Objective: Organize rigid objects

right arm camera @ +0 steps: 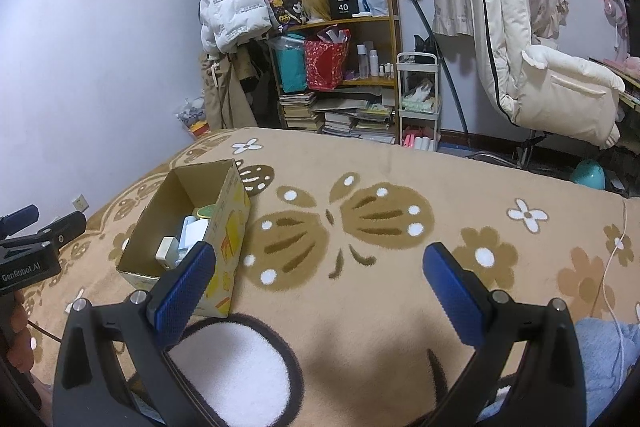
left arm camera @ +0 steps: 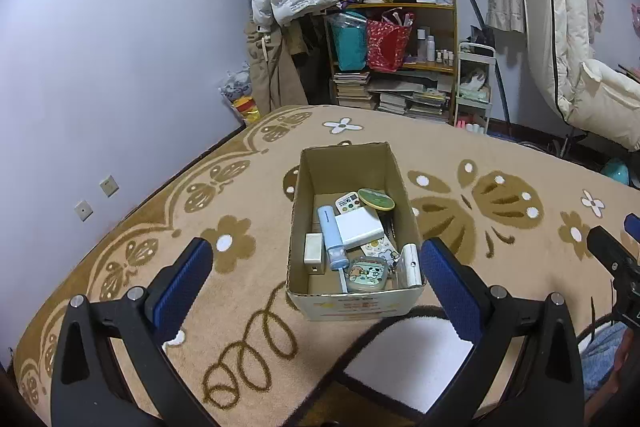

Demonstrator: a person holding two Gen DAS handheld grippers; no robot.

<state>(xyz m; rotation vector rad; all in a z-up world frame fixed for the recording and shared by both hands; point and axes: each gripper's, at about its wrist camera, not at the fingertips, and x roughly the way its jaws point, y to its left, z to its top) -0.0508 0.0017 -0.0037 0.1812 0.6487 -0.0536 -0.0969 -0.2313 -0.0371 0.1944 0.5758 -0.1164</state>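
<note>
One cardboard box (left arm camera: 352, 223) on your bed blanket (left arm camera: 500, 163), one blue tube (left arm camera: 331, 235) and one white block (left arm camera: 359, 228) inside, box just ahead between your left claw (left arm camera: 316, 275) tips, both claws spread wide and empty, right claw (right arm camera: 320, 279) beside the box.

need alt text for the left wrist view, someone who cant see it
An open cardboard box sits on a tan flower-patterned blanket, holding small items including a white block, a light blue tube and a round green tin. The open, empty left gripper hovers just in front of it, with a cluttered shelf behind.
</note>
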